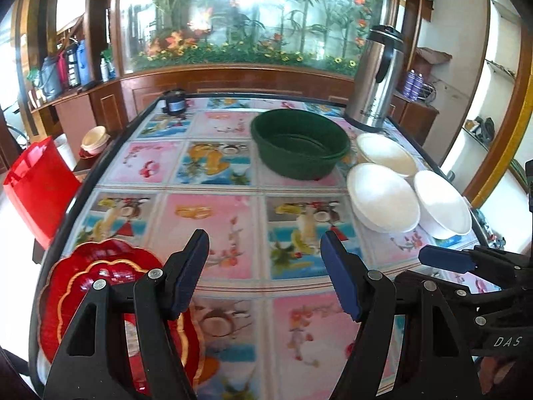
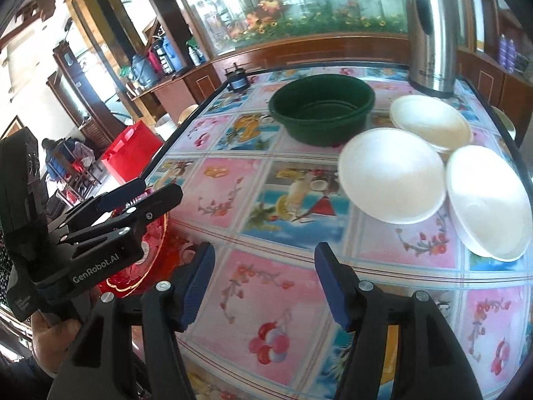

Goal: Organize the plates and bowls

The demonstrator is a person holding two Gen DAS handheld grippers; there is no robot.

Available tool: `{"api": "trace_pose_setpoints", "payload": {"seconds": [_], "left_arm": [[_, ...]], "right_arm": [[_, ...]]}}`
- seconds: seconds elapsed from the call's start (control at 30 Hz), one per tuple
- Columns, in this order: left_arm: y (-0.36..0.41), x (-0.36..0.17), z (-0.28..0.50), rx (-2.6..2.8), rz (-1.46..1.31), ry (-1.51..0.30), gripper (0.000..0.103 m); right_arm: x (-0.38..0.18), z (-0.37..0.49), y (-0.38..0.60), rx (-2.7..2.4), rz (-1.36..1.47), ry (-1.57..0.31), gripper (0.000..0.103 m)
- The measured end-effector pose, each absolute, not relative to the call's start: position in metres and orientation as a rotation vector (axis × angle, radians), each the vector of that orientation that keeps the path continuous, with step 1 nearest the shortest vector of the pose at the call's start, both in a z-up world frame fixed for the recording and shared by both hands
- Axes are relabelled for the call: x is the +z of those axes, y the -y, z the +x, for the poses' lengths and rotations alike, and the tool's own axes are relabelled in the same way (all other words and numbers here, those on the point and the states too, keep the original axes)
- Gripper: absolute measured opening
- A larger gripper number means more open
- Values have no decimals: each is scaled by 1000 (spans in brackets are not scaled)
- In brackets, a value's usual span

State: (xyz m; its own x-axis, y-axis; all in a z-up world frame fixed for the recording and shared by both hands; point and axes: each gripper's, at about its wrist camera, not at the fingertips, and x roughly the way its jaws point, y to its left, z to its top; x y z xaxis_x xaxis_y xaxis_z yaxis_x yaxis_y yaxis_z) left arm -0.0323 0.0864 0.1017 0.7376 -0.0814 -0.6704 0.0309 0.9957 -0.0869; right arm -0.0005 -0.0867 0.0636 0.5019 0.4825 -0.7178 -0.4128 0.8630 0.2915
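Three white foam bowls sit on the right of the table: a near-left one [image 1: 383,196] [image 2: 393,175], a near-right one [image 1: 441,206] [image 2: 488,200] and a far one [image 1: 388,153] [image 2: 429,121]. A dark green basin [image 1: 299,143] [image 2: 321,110] stands behind them. Red scalloped plates [image 1: 100,283] [image 2: 150,250] lie stacked at the near left corner. My left gripper [image 1: 265,266] is open and empty above the table, just right of the red plates. My right gripper [image 2: 265,276] is open and empty, in front of the white bowls.
A steel thermos [image 1: 376,76] [image 2: 431,30] stands at the far right corner. A small dark jar [image 1: 175,101] [image 2: 237,81] sits at the far left edge. A red bag [image 1: 36,183] [image 2: 128,156] stands beside the table's left edge. The floral tablecloth [image 1: 226,220] covers the table.
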Motion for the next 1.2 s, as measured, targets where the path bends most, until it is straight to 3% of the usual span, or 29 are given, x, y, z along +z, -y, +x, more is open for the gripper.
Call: {"api": "trace_pose_setpoints", "payload": {"seconds": [0.57, 1.2], "left_arm": [[-49, 89, -8, -119, -54, -781, 70], [-57, 77, 2, -97, -75, -814, 70]], "right_arm": [[64, 6, 126, 487, 150, -886, 66], [56, 16, 122, 501, 143, -913, 66]]}}
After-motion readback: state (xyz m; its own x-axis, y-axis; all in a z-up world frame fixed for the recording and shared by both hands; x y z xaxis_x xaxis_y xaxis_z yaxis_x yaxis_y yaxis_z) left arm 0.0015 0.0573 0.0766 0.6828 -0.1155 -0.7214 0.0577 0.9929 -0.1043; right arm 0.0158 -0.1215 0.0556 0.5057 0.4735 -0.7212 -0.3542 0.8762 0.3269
